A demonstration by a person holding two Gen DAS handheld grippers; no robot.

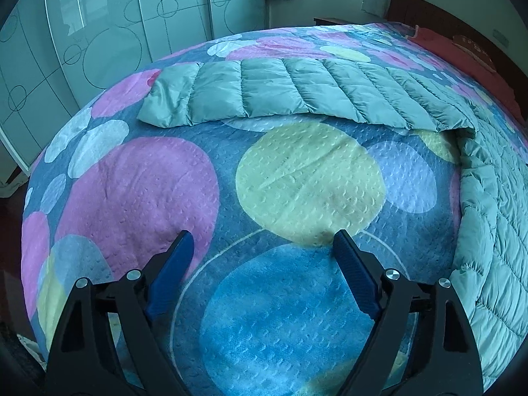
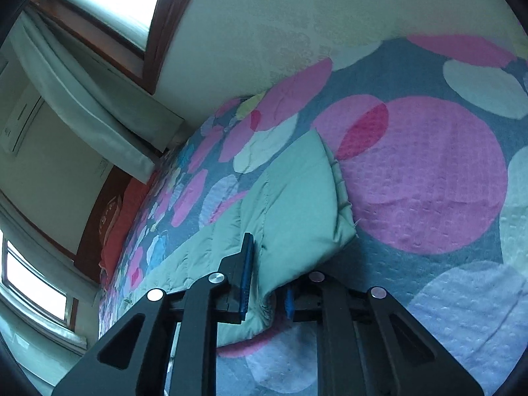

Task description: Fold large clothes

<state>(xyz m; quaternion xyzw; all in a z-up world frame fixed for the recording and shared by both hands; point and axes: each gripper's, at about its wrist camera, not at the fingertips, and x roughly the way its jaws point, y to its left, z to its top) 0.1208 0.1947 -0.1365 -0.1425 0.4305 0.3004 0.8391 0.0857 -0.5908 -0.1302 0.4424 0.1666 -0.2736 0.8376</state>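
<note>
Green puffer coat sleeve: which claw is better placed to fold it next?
Right. The right claw is shut on the sleeve; the left claw is open over bare bedspread.

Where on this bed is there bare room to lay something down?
The widest bare patch of bedspread lies between the open left gripper and the puffy green sleeve stretched across beyond it. The coat's body crowds the right edge. The right gripper is shut on the sleeve near its cuff; past the cuff, bare bedspread again.

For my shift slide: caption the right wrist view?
Right gripper pinching the green quilted sleeve on the circle-patterned bedspread.
</note>
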